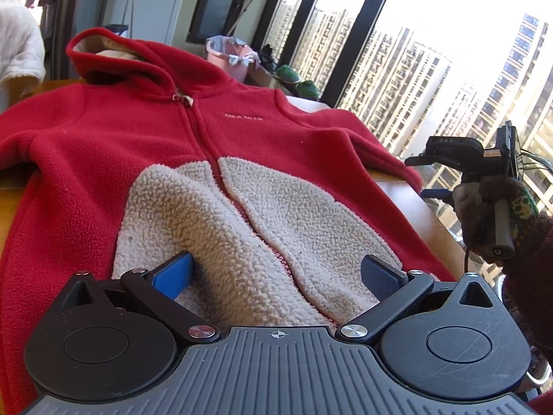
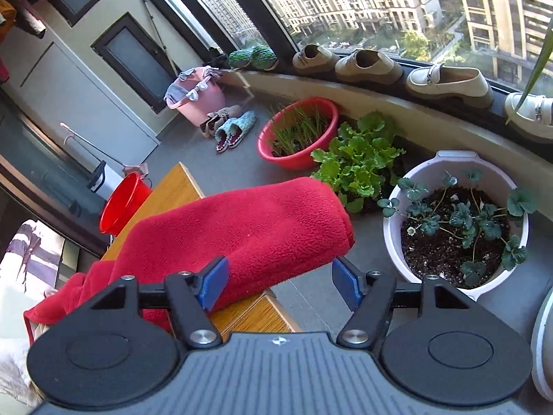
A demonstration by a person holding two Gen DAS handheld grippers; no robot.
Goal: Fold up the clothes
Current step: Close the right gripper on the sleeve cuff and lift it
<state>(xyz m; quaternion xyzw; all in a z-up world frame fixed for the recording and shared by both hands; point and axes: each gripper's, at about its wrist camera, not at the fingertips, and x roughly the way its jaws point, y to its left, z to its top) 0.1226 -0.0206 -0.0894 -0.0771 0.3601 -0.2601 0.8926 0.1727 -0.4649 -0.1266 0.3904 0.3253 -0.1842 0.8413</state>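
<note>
Lying face up on the table point(image 1: 411, 200), the red hoodie point(image 1: 145, 138) has its hem turned up so the pale lining point(image 1: 276, 214) shows. Your left gripper point(image 1: 276, 278) hovers over that lining, jaws spread, pinching nothing. Your right gripper point(image 2: 280, 285) straddles the sleeve point(image 2: 249, 228), which overhangs the table edge toward the planters point(image 2: 456, 221); its jaws stand apart and the far pad is clear of the cloth, so no grip exists. Close squarely on the cuff end, both layers taken, before you carry it across the chest. Keep the fold line straight along the shoulder seam.
</note>
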